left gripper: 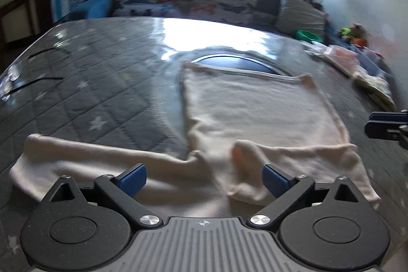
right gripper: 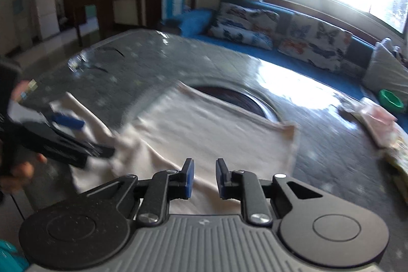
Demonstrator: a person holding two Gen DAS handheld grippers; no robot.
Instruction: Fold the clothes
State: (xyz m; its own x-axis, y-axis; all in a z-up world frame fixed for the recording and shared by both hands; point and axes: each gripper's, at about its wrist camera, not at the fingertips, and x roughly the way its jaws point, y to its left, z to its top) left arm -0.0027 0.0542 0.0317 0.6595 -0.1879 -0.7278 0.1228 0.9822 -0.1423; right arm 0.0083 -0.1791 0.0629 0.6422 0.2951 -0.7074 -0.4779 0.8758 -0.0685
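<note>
Fabric fills the space ahead of the left gripper (left gripper: 204, 180) in the left wrist view: a cream garment (left gripper: 255, 114) lies spread on a grey quilted table cover (left gripper: 84, 83) with white stars, its body stretching forward from the jaws and one sleeve (left gripper: 76, 159) running out to the left of the left finger. The jaws stand wide apart with nothing between the blue pads (left gripper: 134, 180), and a rumpled fold of the garment sits just ahead of the right pad. Beyond the garment's far edge a dark oval patch (left gripper: 229, 61) shows on the table, and further off stands a blue sofa with butterfly cushions (left gripper: 204, 1). At the far right, well apart from the jaws, a dark part of the right gripper (left gripper: 387, 126) juts in. In the right wrist view, the right gripper (right gripper: 204, 177) hovers over the near edge of the garment (right gripper: 216, 131), its jaws at a narrow gap with no cloth between them. To the left of these jaws the left gripper (right gripper: 68, 129), held in a hand (right gripper: 17, 170), sits over the sleeve area, blurred. Folded pale items (right gripper: 377, 119) and a green bowl (right gripper: 390, 97) lie far right.
</note>
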